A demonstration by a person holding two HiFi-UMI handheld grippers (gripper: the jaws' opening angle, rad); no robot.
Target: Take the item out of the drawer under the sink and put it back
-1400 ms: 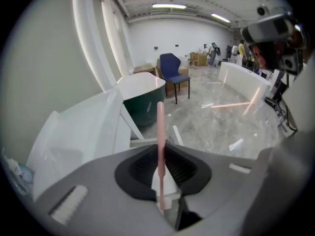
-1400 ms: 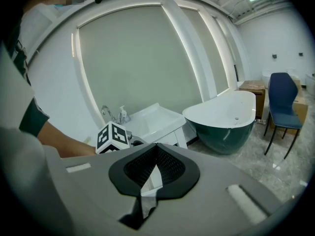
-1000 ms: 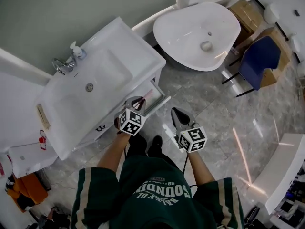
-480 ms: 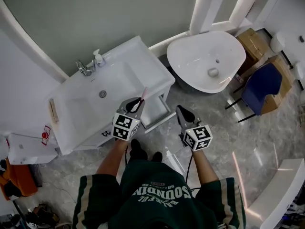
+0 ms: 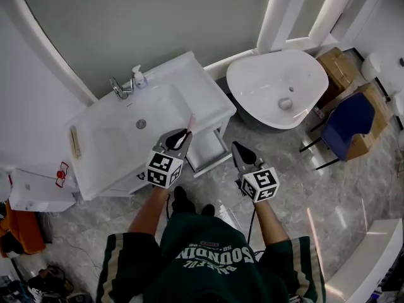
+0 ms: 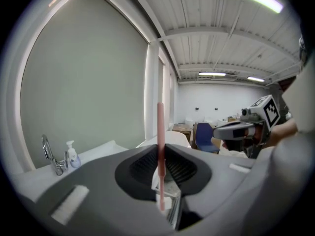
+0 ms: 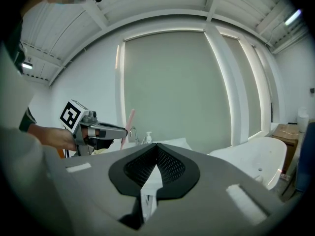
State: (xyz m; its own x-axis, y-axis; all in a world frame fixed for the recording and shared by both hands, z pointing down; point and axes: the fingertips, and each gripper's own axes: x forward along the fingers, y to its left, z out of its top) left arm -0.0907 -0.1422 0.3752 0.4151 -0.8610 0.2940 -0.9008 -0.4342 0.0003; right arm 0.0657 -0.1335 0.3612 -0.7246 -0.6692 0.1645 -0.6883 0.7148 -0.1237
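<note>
**Pink stick out of the drawer, clamped in left gripper**

Pink stick [image 5: 190, 124] sits in the left gripper [image 5: 181, 137]. The jaws are narrow and pinched on its lower end. It stands near upright between the pads, so most of its length sticks out past the tips.

It's held up at about the level of the counter [image 5: 203, 100], just above and beside the open drawer [image 5: 205, 150]. My read: take-out is done and the put-back isn't.

The drawer is pulled out from the cabinet front under the sink [image 5: 120, 141]. It's left open, presumably so the stick can go straight back in.

Right gripper [image 5: 238, 149] has its jaws together with nothing between them. It hangs over the floor [image 5: 284, 169], just right of the drawer. It's likely kept free for the drawer front, but that's a guess.

Materials:
- Stick: thin, straight and smooth, looks like plastic. Can't tell what it is exactly. Being this slim and gripped at one end, it could pivot in the pads.
- Gripper pads: black and ribbed; the bodies are grey.
- Sink and counter: glossy white with a rectangular basin. There's a chrome faucet [image 5: 118, 87] and a small pump bottle [image 5: 138, 76] at the back.
- Drawer: shallow white box.
- Floor: grey marble-look tile, shiny.
- White oval bathtub [image 5: 278, 81] is to the right, well clear of the work
</note>
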